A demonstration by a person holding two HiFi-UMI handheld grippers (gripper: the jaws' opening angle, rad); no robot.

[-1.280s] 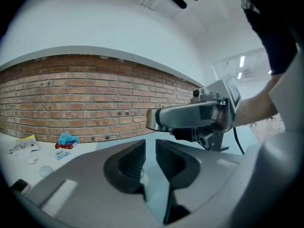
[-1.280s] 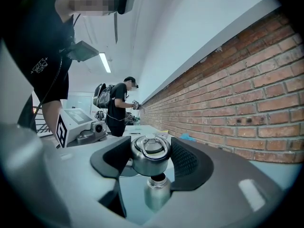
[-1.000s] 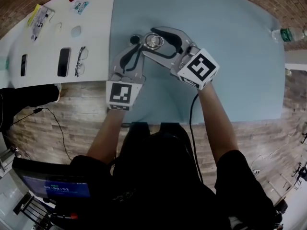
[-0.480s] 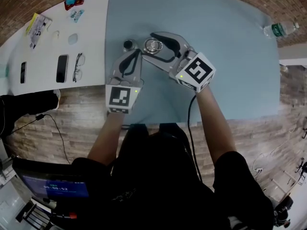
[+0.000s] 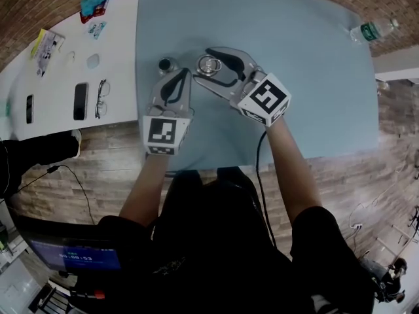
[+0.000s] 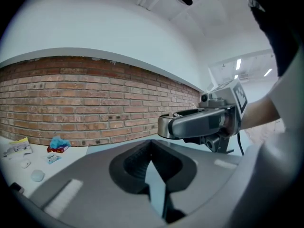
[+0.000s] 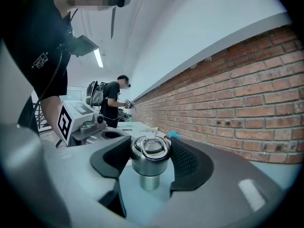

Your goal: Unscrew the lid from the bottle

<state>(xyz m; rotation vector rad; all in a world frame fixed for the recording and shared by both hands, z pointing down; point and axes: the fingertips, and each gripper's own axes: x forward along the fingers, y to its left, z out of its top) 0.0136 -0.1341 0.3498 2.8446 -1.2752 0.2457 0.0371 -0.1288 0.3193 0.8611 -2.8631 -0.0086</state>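
Steel lid (image 7: 150, 156) clamped in right gripper (image 7: 149, 148) — left gripper (image 6: 152, 148) clenched empty; bottle (image 5: 167, 65) tiny, seemingly open.

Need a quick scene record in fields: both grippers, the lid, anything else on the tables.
left gripper: shut, empty, over the blue mat
right gripper: shut on the lid
lid: metal, ring on top, upright between the jaws
small dark round object: on the mat, left of the lid in the head view, untouched; bottle or not, cannot tell
plastic bottle: lying by the mat's far right corner
white table: phone, glasses
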